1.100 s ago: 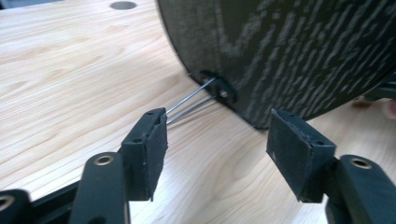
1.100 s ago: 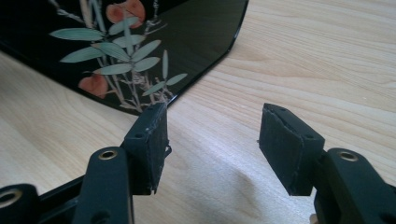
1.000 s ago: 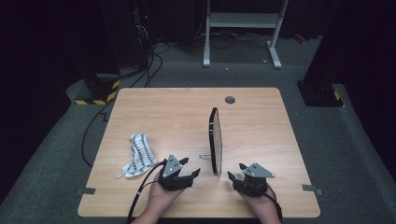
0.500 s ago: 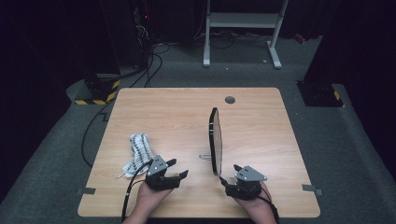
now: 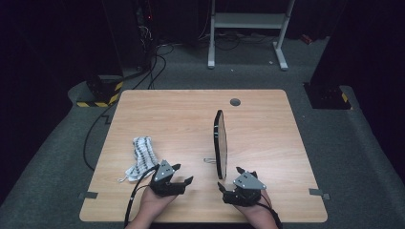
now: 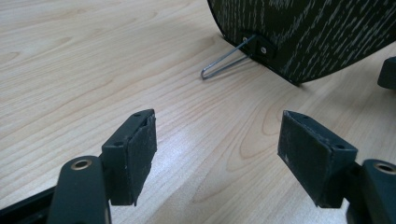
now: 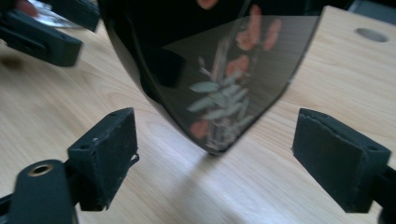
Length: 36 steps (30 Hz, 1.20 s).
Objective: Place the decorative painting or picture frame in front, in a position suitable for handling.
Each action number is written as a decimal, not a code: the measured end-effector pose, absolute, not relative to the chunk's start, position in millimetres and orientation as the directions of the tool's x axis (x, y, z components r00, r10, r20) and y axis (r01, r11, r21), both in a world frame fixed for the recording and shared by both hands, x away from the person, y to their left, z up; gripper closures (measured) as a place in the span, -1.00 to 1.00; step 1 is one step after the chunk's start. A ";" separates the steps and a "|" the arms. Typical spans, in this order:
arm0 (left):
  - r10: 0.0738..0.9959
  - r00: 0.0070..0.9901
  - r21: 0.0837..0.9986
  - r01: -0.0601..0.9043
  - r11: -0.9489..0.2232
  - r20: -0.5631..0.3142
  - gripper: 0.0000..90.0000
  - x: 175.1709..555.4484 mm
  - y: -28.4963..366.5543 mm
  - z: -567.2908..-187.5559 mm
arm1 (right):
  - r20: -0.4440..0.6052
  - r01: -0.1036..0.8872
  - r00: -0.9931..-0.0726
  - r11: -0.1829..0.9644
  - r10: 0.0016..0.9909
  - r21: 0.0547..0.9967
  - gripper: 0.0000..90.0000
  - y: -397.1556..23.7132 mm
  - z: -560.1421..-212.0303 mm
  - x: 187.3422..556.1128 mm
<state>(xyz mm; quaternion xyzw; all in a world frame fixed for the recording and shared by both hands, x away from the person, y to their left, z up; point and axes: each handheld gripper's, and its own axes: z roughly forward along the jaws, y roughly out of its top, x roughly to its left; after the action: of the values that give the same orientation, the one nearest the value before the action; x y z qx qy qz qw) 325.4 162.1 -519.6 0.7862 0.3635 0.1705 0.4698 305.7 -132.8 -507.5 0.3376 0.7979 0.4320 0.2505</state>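
Drawing back toward the near edge of the counter [image 5: 191, 109], both hands sat lower in the high view than a second before, when they had been close on either side of the round mirror [image 5: 219, 143]; the mirror itself had not shifted, nor had the striped cloth [image 5: 141, 156] at the left.

The left claw [image 5: 182, 174] had just been opening and stood wide apart, with nothing between its pads [image 6: 140, 149] but bare wood. In the left gripper view it looked along the counter at the mirror's dark wood-grain back [image 6: 317, 32] and its wire stand [image 6: 224, 59], well clear of both. The left hand [image 5: 155, 202] lay low at the counter's near edge, the claw aimed up and to the right, toward the mirror's foot.

The mirror stood upright on its edge near the counter's middle, propped by the stand on its left side.

The right claw [image 5: 228, 179] had also just been opening and gaped wide, empty. The right gripper view showed the mirror's glass face [image 7: 219, 79] with its printed flowers just beyond the pads [image 7: 109, 154], not touching them. The right hand [image 5: 258, 214] rested low by the near edge, its claw pointing up and left.
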 end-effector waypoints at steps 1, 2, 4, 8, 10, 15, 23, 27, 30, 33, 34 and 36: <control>0.731 0.678 0.861 0.415 -0.296 -0.076 -0.37 325.4 161.7 -519.9 | -0.094 0.326 -0.650 0.389 0.754 0.862 -0.65 -130.6 -506.9 306.6; 0.730 0.679 0.860 0.416 -0.297 -0.076 -0.37 325.5 161.6 -520.1 | -0.083 0.329 -0.656 0.383 0.750 0.863 -0.63 -129.0 -506.0 307.3; 0.729 0.680 0.858 0.418 -0.299 -0.078 -0.37 325.7 161.3 -520.4 | -0.073 0.332 -0.664 0.381 0.744 0.863 -0.57 -125.0 -503.8 308.7; 0.726 0.682 0.855 0.426 -0.296 -0.089 -0.37 326.3 161.9 -520.5 | -0.061 0.340 -0.662 0.372 0.747 0.864 -0.48 -121.1 -499.7 312.1; 0.724 0.684 0.855 0.426 -0.294 -0.092 -0.37 326.3 162.1 -520.4 | -0.061 0.340 -0.655 0.366 0.753 0.866 -0.44 -122.6 -499.1 315.2; 0.718 0.689 0.853 0.429 -0.297 -0.097 -0.37 326.3 161.7 -520.8 | -0.038 0.355 -0.645 0.343 0.763 0.869 -0.44 -129.7 -499.1 318.2; 0.711 0.696 0.855 0.427 -0.293 -0.104 -0.37 326.0 161.7 -520.3 | -0.005 0.378 -0.630 0.312 0.776 0.871 -0.45 -149.1 -501.4 319.0; 0.699 0.705 0.858 0.428 -0.284 -0.120 -0.40 325.6 161.3 -520.0 | 0.009 0.387 -0.604 0.283 0.797 0.877 -0.45 -164.1 -502.5 321.9; 0.700 0.705 0.856 0.429 -0.287 -0.119 -0.41 325.9 161.3 -520.3 | 0.017 0.397 -0.579 0.263 0.815 0.879 -0.44 -175.9 -502.9 325.8; 0.702 0.703 0.854 0.432 -0.289 -0.118 -0.41 326.4 161.5 -520.5 | 0.020 0.404 -0.557 0.250 0.830 0.880 -0.44 -184.1 -502.8 328.8; 0.702 0.702 0.853 0.435 -0.290 -0.119 -0.41 326.5 161.4 -520.7 | 0.027 0.411 -0.546 0.240 0.837 0.879 -0.43 -187.3 -502.9 330.0; 0.700 0.703 0.850 0.439 -0.290 -0.125 -0.41 326.7 161.0 -521.1 | 0.036 0.418 -0.536 0.228 0.844 0.879 -0.42 -192.2 -502.9 332.1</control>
<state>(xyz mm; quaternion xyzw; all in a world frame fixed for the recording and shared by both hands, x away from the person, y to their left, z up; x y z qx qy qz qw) 326.7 161.0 -521.1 0.7912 0.3599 0.1372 0.4750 332.1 -192.2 -502.9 0.4217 0.7483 0.4561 0.2329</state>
